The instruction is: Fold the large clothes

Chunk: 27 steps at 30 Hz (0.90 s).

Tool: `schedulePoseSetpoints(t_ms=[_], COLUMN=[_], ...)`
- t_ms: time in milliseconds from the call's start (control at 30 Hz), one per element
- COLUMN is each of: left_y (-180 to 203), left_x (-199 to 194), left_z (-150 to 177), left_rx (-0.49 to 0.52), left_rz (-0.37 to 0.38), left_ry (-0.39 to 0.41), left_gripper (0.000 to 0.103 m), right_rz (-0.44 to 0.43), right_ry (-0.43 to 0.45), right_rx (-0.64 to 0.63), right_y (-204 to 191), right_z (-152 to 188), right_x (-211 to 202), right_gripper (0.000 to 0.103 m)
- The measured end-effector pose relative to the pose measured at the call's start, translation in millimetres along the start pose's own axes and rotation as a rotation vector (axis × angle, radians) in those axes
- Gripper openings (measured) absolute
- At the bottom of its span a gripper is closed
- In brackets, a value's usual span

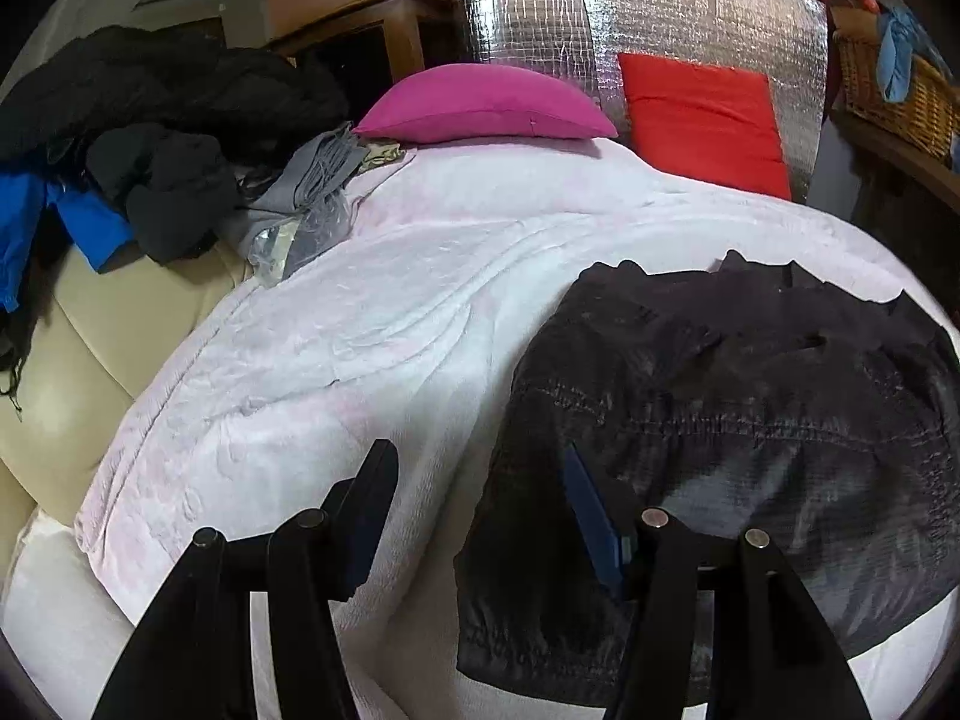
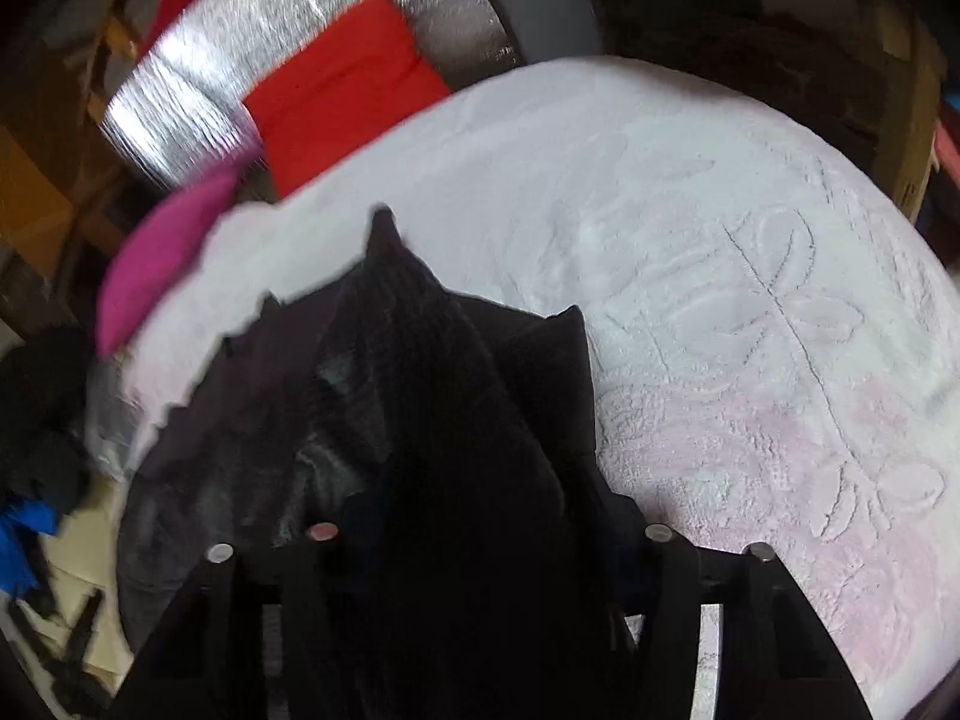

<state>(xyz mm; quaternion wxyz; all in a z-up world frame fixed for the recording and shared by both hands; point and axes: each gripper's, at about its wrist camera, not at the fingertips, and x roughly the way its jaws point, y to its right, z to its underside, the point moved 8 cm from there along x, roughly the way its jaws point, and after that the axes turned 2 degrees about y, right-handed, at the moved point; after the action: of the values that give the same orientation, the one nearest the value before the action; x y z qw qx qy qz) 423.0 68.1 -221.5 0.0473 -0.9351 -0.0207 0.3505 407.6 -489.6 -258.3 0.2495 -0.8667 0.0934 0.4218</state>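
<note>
A dark grey-black garment (image 1: 720,408) lies spread on the pale pink-white blanket (image 1: 360,330) of the bed, right of centre in the left wrist view. My left gripper (image 1: 480,480) is open and empty just above the blanket, its right finger (image 1: 591,516) over the garment's left edge. In the right wrist view the same garment (image 2: 252,450) drapes over my right gripper (image 2: 468,516), which is shut on a fold of it and lifts it above the blanket (image 2: 750,300). The right fingertips are hidden by cloth.
A magenta pillow (image 1: 486,105) and a red pillow (image 1: 702,120) lean against a silver foil panel (image 1: 600,18) at the head of the bed. A heap of black, blue and grey clothes (image 1: 156,138) lies left. A wicker basket (image 1: 894,84) stands right.
</note>
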Motion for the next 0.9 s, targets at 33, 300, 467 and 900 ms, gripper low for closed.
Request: schedulePoseSetpoints(t_ms=[33,300,467,900], left_y=[1,7,7,6], left_x=[1,5,6,15], left_z=[0,-1,2,0], left_rx=[0.004,0.017,0.022,-0.014], left_rz=[0.0,-0.006,-0.012,0.091], left_ry=[-0.001,-0.011,-0.019,-0.099], left_gripper=[0.059,0.059,0.059,0.071], right_rz=[0.008,0.006,-0.063,-0.248], right_ry=[0.007,-0.004,0.016,0.078], right_rx=[-0.018,0.016,0.06,0.263], right_y=[-2,20,21,55], right_z=[0,2,-2,-10], right_x=[-2,3,-11,-49], right_gripper=[0.047,0.029,0.032,0.085])
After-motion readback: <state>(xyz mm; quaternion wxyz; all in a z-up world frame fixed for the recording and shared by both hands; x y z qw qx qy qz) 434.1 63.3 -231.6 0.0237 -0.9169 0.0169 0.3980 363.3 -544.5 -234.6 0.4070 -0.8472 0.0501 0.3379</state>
